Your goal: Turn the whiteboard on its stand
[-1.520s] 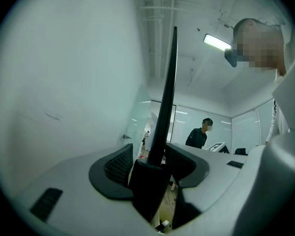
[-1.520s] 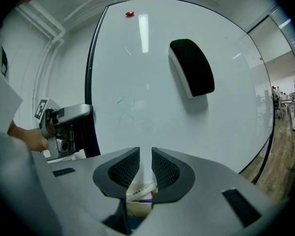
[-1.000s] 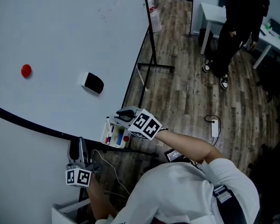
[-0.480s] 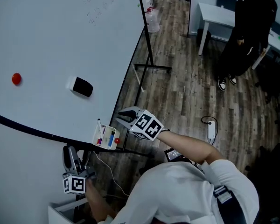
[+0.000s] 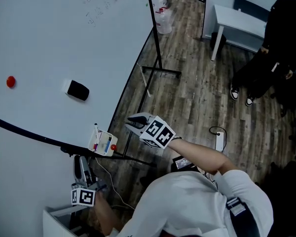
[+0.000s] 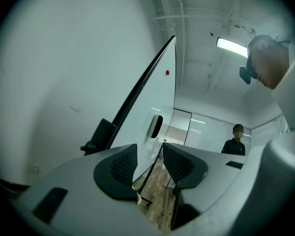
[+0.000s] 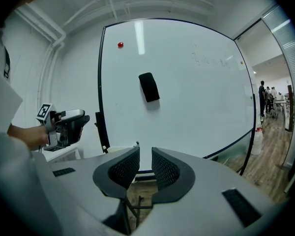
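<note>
Starting at the left: the red magnet (image 5: 10,82) sits near the left edge of the whiteboard (image 5: 64,38), and the black eraser (image 5: 78,90) clings to the face a little further in. That face is turned towards me, with faint writing near its top right corner.

Below the board's bottom edge is my left gripper (image 5: 82,163), pointing up towards the frame. Its jaws have just been closing, but they are only part-way in. The board's dark left edge lines up in the gap between the pads (image 6: 120,167), though I see no pad pressing on it. So the left has hold of nothing.

Next comes the marker tray (image 5: 102,143), hanging at the bottom edge with pens in it. Just right of it hovers my right gripper (image 5: 132,122), aimed at the board. Its jaws stand a narrow gap apart with only floor and tray beyond, so it is empty too.

Further right, the stand's black foot (image 5: 163,71) rests on the wood floor. A white power strip (image 5: 219,141) lies on the boards, and a person in dark clothes (image 5: 276,38) stands well clear by the white desk.

My read on progress is that neither gripper is on the board and it looks upright. The real turn is ahead of me: I need to take the frame or push its edge, then swing it round on the stand
</note>
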Available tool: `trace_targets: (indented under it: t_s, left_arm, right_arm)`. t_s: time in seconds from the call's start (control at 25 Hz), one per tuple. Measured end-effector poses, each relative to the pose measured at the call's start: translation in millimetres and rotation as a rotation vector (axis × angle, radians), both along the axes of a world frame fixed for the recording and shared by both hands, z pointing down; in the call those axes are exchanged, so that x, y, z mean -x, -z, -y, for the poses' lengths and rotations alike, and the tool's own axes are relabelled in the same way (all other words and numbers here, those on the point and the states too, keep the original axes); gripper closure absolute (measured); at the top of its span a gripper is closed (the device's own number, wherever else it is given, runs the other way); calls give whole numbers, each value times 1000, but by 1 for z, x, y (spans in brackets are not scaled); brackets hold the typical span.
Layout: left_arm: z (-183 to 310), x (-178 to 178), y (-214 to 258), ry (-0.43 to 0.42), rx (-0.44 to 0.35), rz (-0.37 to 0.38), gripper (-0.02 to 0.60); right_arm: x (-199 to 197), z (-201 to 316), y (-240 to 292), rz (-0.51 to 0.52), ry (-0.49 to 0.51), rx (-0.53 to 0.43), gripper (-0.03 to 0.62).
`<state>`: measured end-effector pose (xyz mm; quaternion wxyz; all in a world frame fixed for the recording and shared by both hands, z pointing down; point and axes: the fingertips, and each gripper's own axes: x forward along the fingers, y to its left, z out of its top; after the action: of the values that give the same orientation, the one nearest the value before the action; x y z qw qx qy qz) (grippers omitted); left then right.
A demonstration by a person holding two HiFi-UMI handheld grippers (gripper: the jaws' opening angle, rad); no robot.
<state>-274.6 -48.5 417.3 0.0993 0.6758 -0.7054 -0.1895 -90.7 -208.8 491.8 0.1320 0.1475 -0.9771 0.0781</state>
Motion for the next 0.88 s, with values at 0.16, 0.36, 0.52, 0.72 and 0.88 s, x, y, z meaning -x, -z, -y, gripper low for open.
trace_targets:
  t_s: [0.16, 0.36, 0.52, 0.72, 0.88]
  left_arm:
    - [0, -38, -5, -55, 5, -19, 446]
    - [6, -81, -15, -146, 29, -42, 485]
    - [8, -106, -19, -222, 38, -50, 486]
    - [2, -120, -22, -307, 49, -61, 486]
    - [-10, -127, -25, -380, 74, -57, 486]
  right_arm:
    - [-17, -4, -3, 2, 6, 8, 516]
    - [-35, -11, -6, -7, 3, 19, 517]
    - [-46, -18, -5, -13, -20, 10, 517]
    - [-56, -36, -4, -23, -59, 13, 517]
    - [-61, -54, -8, -34, -103, 33, 517]
